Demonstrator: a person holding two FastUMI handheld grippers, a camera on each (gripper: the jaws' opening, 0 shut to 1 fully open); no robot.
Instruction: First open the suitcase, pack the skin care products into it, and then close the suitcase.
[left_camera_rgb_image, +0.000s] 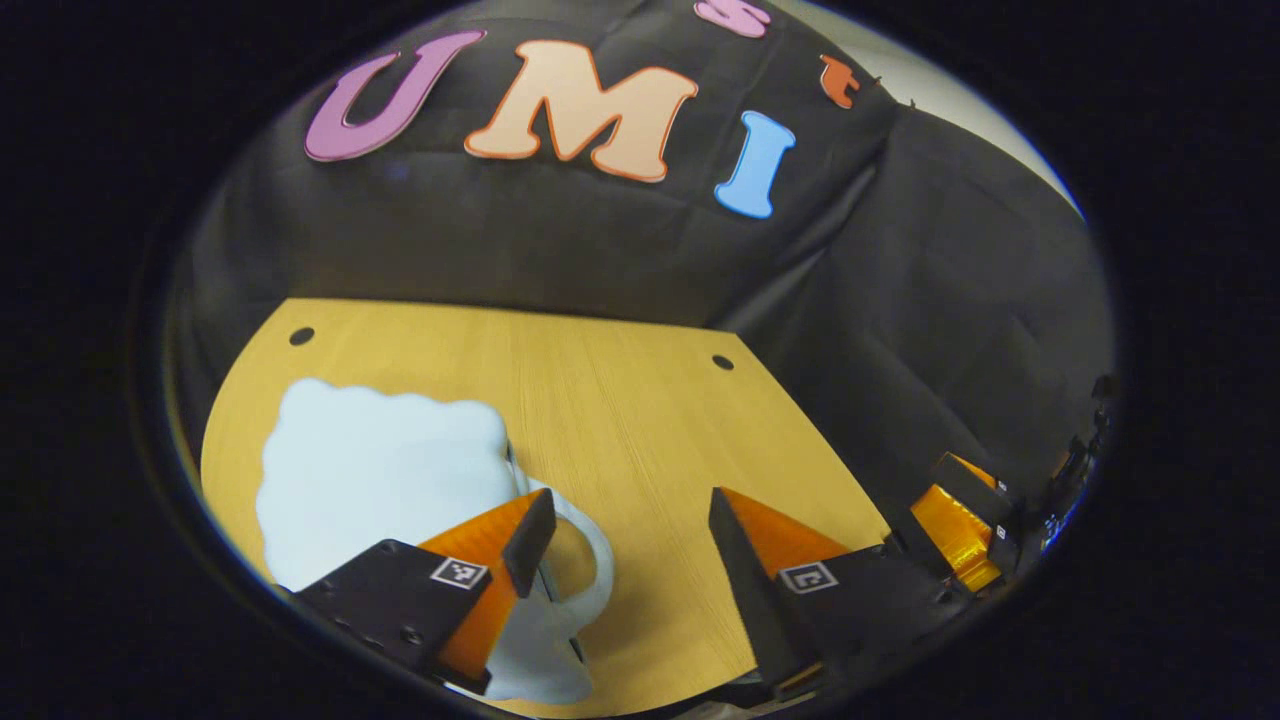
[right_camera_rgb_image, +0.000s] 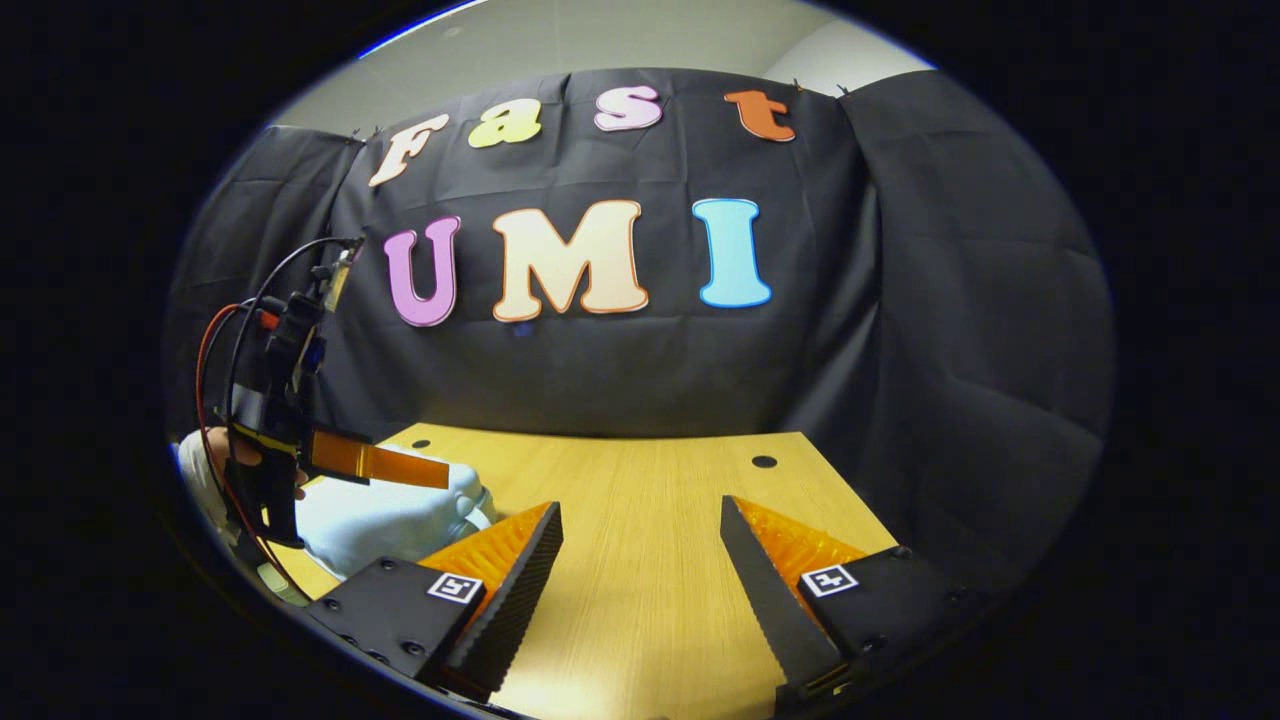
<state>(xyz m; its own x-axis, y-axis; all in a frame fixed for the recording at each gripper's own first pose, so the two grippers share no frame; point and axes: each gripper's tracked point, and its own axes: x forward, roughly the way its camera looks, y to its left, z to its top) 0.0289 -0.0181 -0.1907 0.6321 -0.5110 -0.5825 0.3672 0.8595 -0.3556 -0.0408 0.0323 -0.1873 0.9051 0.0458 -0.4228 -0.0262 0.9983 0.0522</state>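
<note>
A pale blue, cloud-shaped suitcase (left_camera_rgb_image: 380, 470) lies flat on the wooden table (left_camera_rgb_image: 640, 400) and looks shut, its looped handle (left_camera_rgb_image: 592, 560) pointing right. My left gripper (left_camera_rgb_image: 632, 505) hangs open above the handle end; one finger overlaps the case's edge and the loop sits just inside the gap. In the right gripper view the same suitcase (right_camera_rgb_image: 390, 520) lies at the left, with the left gripper (right_camera_rgb_image: 440, 472) held over it by a hand (right_camera_rgb_image: 215, 450). My right gripper (right_camera_rgb_image: 640, 508) stands open over bare table, nothing between its fingers. It also appears at the right edge of the left gripper view (left_camera_rgb_image: 960, 525).
Two small round holes (left_camera_rgb_image: 301, 336) (left_camera_rgb_image: 722, 362) mark the table's far corners. Black cloth walls close in behind and to the right. Red and black cables (right_camera_rgb_image: 215, 340) loop off the left gripper's body. Bare wood stretches right of the suitcase.
</note>
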